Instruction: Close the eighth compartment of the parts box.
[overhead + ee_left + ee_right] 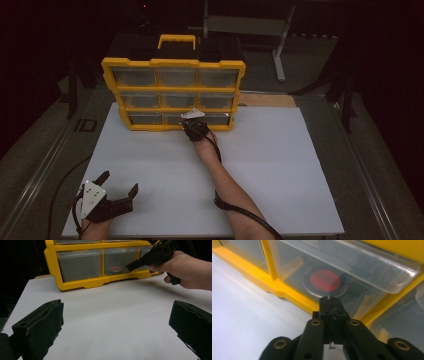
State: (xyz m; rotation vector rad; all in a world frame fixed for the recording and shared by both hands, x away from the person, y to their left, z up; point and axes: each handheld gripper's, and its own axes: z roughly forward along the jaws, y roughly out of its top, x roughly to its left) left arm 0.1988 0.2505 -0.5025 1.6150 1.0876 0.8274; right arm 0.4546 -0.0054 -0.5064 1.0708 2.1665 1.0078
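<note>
A yellow organizer (172,63) with clear drawers stands upright at the back of the white table (280,165). Its bottom middle drawer (362,270) holds a round red-topped disc (325,280), which the left gripper view shows as a red patch (115,269). My right gripper (331,300) is shut with nothing between its jaws, and its tip sits right at that drawer's front, below the drawer's lip. The high view has the right gripper (191,119) against the organizer's bottom row. My left gripper (119,184) rests open near the table's front left corner, its jaws wide apart (115,327) over bare table.
The organizer's yellow frame (82,283) rests on the table's far edge, its carry handle (176,40) on top. A cable (245,212) trails along the right forearm. A metal stand (280,50) is behind the table. Dark floor surrounds the table.
</note>
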